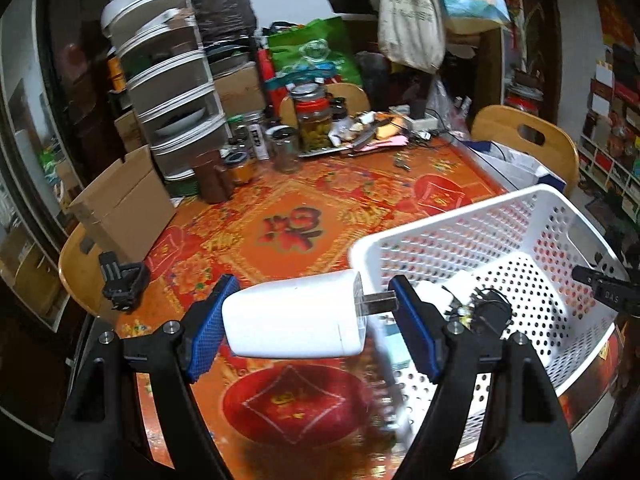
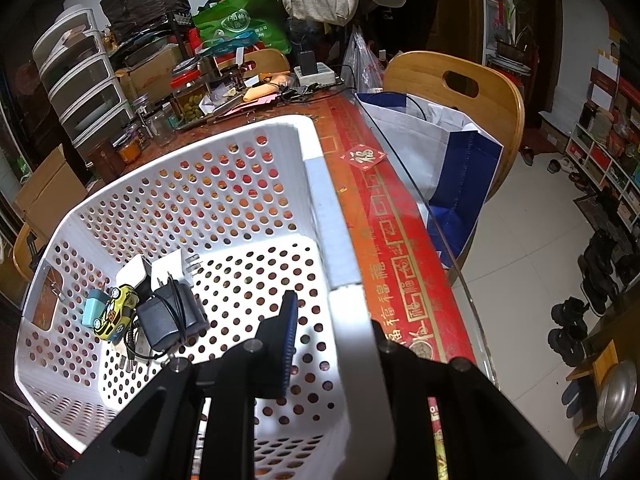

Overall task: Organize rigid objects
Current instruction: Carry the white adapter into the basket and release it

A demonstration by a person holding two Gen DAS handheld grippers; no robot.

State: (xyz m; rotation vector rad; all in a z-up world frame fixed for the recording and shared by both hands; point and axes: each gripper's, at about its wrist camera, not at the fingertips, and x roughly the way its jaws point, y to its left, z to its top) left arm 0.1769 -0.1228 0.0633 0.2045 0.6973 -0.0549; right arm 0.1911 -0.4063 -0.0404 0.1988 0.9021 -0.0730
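Note:
My left gripper (image 1: 310, 322) is shut on a white power adapter (image 1: 294, 316), held sideways with its metal plug (image 1: 378, 304) against the right pad, just left of the white perforated basket (image 1: 520, 216). My right gripper (image 2: 332, 332) is shut on the basket's right wall (image 2: 336, 240), one blue pad (image 2: 290, 320) inside, the other finger outside. In the basket lie a black adapter with cord (image 2: 170, 316), white chargers (image 2: 160, 270), a yellow toy car (image 2: 116, 312) and a small teal box (image 2: 93, 310).
The table has a red and orange patterned cloth (image 1: 288, 216). Jars (image 1: 314, 120), drawers (image 1: 172, 80) and clutter stand at its far side, a cardboard box (image 1: 120, 204) and a black clip (image 1: 124, 284) at the left. Wooden chairs (image 2: 456, 84) and a blue-white bag (image 2: 452, 152) stand at the right.

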